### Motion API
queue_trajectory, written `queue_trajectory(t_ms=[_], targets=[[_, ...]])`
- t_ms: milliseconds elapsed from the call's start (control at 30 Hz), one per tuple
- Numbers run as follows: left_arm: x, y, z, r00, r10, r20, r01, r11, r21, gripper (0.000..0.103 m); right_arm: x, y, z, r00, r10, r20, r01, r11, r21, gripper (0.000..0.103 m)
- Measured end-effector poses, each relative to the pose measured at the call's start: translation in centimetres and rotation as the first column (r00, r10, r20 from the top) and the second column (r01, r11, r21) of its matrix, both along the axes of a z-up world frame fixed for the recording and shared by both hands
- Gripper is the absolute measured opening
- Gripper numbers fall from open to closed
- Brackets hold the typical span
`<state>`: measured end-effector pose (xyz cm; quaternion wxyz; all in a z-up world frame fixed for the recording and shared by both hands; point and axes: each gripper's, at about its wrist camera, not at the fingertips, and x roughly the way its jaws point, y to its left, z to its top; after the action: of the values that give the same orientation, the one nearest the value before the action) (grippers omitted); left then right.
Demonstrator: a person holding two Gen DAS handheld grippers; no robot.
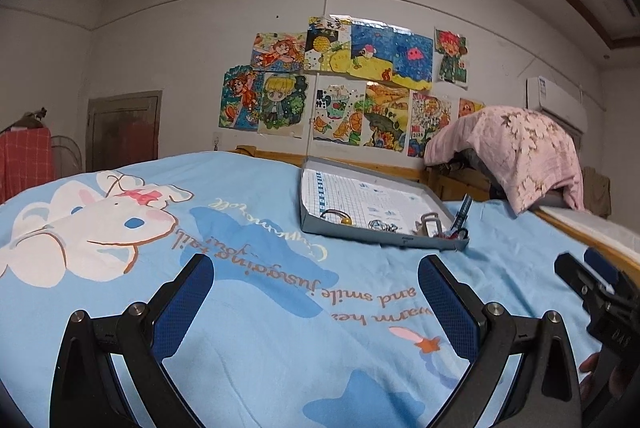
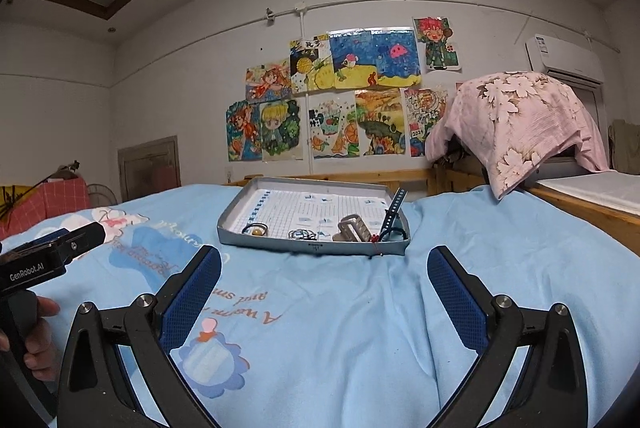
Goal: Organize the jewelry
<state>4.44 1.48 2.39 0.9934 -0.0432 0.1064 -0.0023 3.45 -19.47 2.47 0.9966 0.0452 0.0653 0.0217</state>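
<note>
jewelry [image 2: 348, 230] lies in shallow grey cardboard tray [image 2: 312, 247].

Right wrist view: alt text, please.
The open, empty right gripper hovers over a light blue bedspread, facing a shallow grey tray of small jewelry pieces. The left gripper shows at left; drawings cover the wall.

The left gripper's [image 2: 86, 234] black body reads "GenRobot.AI", the blue bedsheet [image 1: 280, 368] carries upside-down script including "and smile" and "A warm", and one wall drawing [image 2: 418, 129] bears a small "2024"; the rest is illegible.
</note>
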Motion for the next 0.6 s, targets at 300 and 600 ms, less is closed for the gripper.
queue_trajectory(t_ms=[300, 600], targets=[[0.28, -0.28, -0.76, 1.000, 0.002, -0.022, -0.001, 1.000, 0.026, 0.103, 0.61, 0.33, -0.27, 1.000, 0.003, -0.022, -0.003, 1.000, -0.002, 0.101], [0.17, -0.14, -0.76, 1.000, 0.008, -0.021, -0.007, 1.000, 0.023, 0.103, 0.69, 0.77, -0.56, 1.000, 0.002, -0.028, -0.002, 1.000, -0.007, 0.101]])
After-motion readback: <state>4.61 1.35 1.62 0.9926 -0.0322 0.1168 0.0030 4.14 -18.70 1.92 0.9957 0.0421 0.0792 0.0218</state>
